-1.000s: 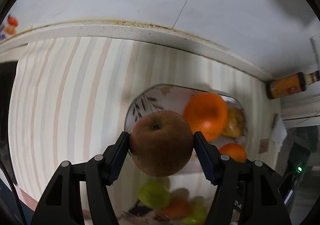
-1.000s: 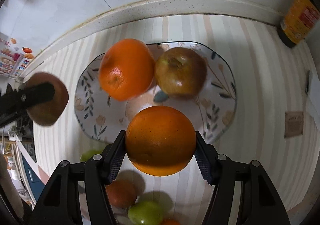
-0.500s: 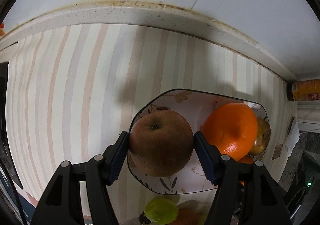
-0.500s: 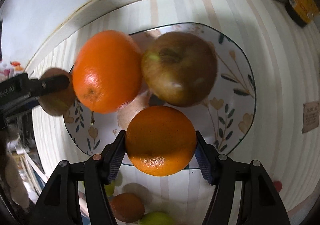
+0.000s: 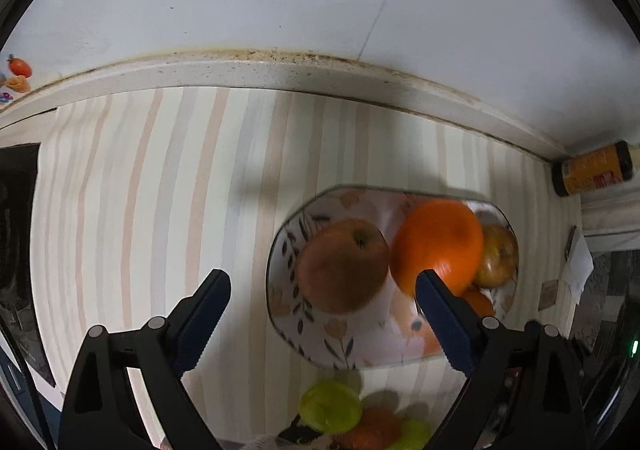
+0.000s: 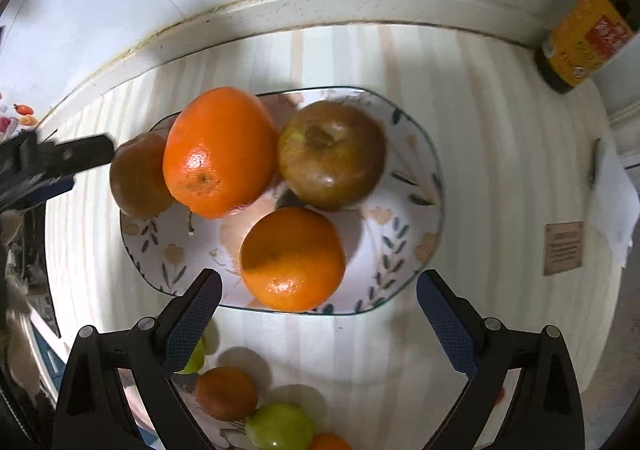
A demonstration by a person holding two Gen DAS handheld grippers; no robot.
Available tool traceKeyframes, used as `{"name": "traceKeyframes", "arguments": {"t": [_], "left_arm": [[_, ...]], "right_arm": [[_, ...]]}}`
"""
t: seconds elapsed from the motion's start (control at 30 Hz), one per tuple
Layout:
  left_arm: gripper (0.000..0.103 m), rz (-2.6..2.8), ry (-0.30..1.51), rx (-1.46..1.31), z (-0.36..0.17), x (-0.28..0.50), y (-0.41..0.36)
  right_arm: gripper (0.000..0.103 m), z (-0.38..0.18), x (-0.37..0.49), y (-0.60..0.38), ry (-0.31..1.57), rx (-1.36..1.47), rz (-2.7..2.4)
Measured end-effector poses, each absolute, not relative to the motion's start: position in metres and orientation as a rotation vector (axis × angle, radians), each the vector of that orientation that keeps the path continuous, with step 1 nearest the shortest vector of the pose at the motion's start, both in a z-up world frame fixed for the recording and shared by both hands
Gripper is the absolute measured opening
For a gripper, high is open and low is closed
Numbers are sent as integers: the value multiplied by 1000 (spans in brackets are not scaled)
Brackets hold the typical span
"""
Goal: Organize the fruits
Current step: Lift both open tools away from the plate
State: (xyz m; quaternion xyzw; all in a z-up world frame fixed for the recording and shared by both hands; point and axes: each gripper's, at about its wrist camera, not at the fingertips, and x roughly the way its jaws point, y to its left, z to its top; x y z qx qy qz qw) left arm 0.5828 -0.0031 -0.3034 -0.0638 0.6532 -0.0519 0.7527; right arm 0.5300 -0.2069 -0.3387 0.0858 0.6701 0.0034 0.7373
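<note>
1. The left gripper [image 5: 322,292] hangs with its fingers spread wide and nothing between them, near the left rim of the floral plate [image 6: 416,246].
2. The brown apple [image 5: 344,266] sits on the plate's left side, touching the big orange [image 6: 220,152]. It looks firm, fairly heavy and smooth-skinned; I judge the widest middle the safest place for the pads, since a round fruit can squirt out if pinched near the top.
3. The big orange leans against a second, darker apple [image 6: 332,154] at the back of the plate. Its dimpled peel should give more grip than apple skin, with a little give under pressure.
4. A smaller orange [image 6: 292,260] rests near the plate's front rim, just ahead of the right gripper [image 6: 318,288], whose fingers also stand wide and empty.
5. Below the plate lie loose fruits: a green one [image 6: 280,426] and a small reddish-orange one [image 6: 226,392]. They look light and likely to roll, so a level squeeze across the middle seems wise.
</note>
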Motion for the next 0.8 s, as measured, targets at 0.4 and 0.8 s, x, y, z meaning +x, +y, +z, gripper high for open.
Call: {"name": "traceKeyframes", "arguments": {"t": [0.4, 0.8], "left_arm": [[95, -63, 1268, -67, -246, 490, 4], [95, -67, 1088, -36, -178, 401, 1]], "right_arm": [[100, -273, 477, -222, 1318, 133, -19], [100, -185, 386, -218, 1125, 89, -21]]}}
